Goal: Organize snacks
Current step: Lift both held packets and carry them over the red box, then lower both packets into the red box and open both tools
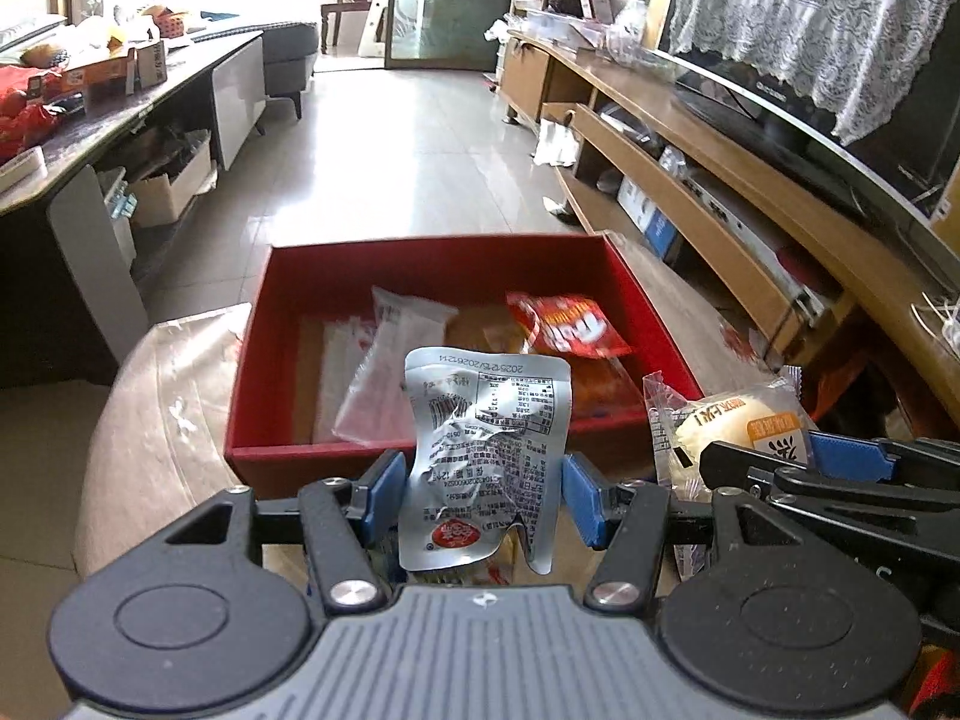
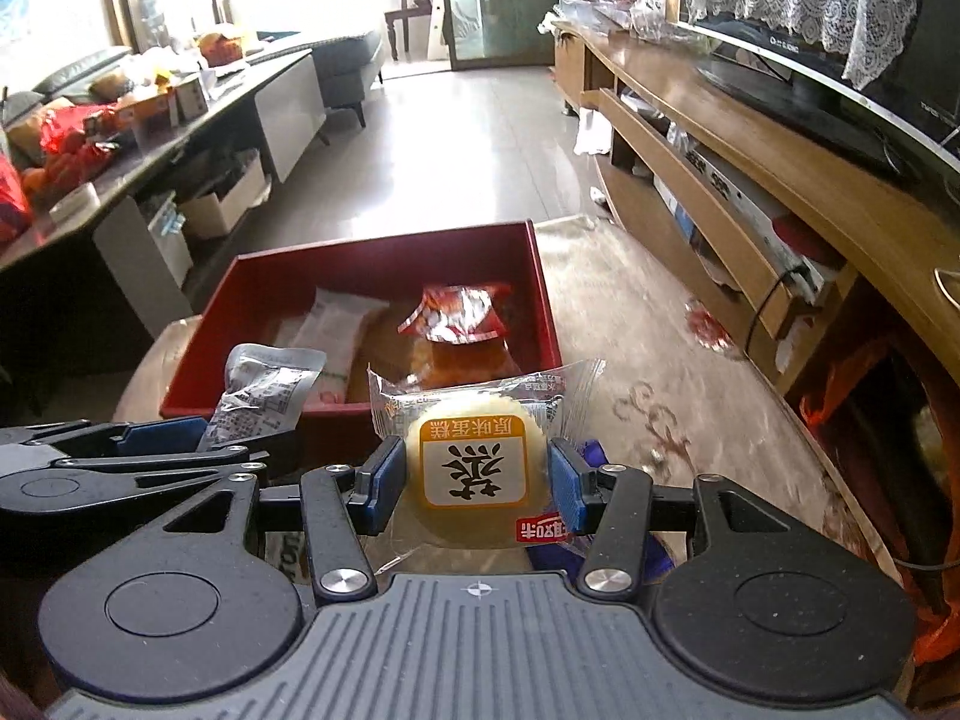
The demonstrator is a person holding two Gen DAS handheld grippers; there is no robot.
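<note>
My left gripper [image 1: 477,492] is shut on a crumpled silver snack pouch [image 1: 486,450], held upright just short of the near wall of a red box [image 1: 252,372]. My right gripper [image 2: 474,483] is shut on a round yellow cake in a clear wrapper [image 2: 474,468], also near the red box [image 2: 546,300]. Inside the box lie a white packet [image 1: 390,360], a red packet [image 1: 567,324] and an orange one under it. The right gripper with the wrapped cake [image 1: 738,426] shows at the right of the left wrist view. The left gripper's silver pouch [image 2: 264,396] shows at the left of the right wrist view.
The box sits on a low round table under a plastic cover [image 2: 648,372]. A wooden TV stand [image 1: 708,138] with a television runs along the right. A cluttered dark table [image 1: 108,120] stands at the left. Tiled floor [image 1: 390,138] stretches beyond the box.
</note>
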